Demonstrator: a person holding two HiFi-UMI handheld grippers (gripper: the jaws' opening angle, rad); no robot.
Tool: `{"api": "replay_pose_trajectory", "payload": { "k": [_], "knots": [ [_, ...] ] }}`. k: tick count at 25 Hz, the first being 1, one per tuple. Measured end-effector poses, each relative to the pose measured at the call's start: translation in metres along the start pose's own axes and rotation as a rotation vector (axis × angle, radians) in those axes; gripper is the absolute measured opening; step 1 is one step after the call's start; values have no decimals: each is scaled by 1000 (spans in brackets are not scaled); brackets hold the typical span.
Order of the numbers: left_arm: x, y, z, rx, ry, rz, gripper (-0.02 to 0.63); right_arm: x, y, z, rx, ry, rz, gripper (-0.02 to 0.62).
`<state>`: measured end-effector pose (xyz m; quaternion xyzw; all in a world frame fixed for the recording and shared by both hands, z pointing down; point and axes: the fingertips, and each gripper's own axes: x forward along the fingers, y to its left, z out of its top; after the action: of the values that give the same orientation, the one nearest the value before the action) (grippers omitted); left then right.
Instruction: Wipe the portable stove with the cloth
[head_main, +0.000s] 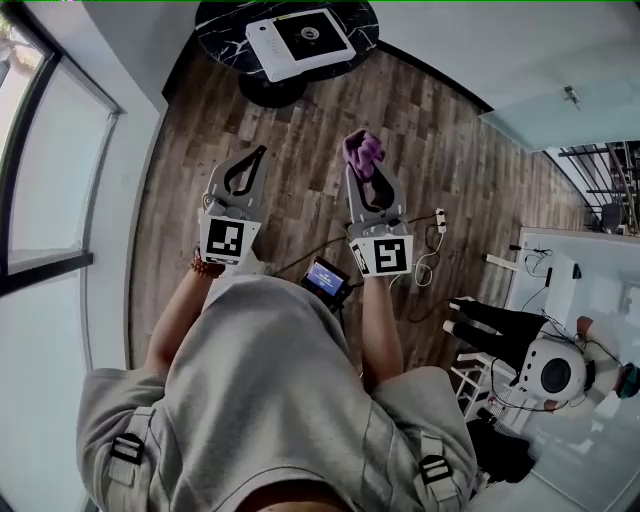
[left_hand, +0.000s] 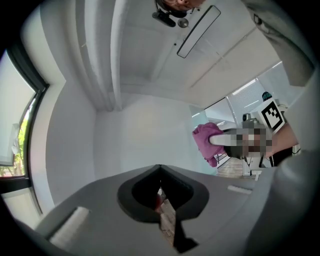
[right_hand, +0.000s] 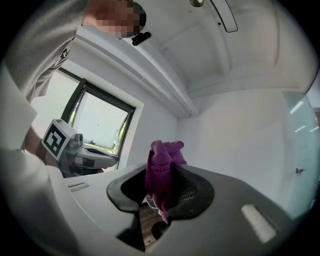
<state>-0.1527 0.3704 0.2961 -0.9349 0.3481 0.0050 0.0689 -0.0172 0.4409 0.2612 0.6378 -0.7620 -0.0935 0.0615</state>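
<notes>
**Holding the cloth ready, with the stove well ahead**

A person stands on a wooden floor, seen from above, with a gripper in each hand, both pointing level and forward. The right gripper has its jaws clamped on a bunched purple cloth, which pokes out past the tips. The right gripper view shows the cloth pinched between the jaws, with a fold hanging below them. The left gripper sits just beside it with its jaws pressed together and nothing between them.

The portable stove, a white unit with a dark round burner in the middle, sits on a round black marble table. It is straight ahead, well apart from both grippers, and nothing touches it.

This looks like the approach step: the cloth is in hand and wiping has not begun. The next move calls for closing the gap to the table, tipping the right gripper down so the cloth meets the stove top, and perhaps steadying the stove with the left gripper.
</notes>
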Motion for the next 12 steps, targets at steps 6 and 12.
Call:
{"api": "replay_pose_trajectory", "payload": {
  "k": [6, 12],
  "knots": [
    [36, 42, -11, -40, 20, -45, -2, 52, -27, -1, 23, 24, -67, 123],
    [64, 63, -19, -48, 24, -76, -2, 84, -59, -11, 37, 56, -93, 123]
  ]
}}
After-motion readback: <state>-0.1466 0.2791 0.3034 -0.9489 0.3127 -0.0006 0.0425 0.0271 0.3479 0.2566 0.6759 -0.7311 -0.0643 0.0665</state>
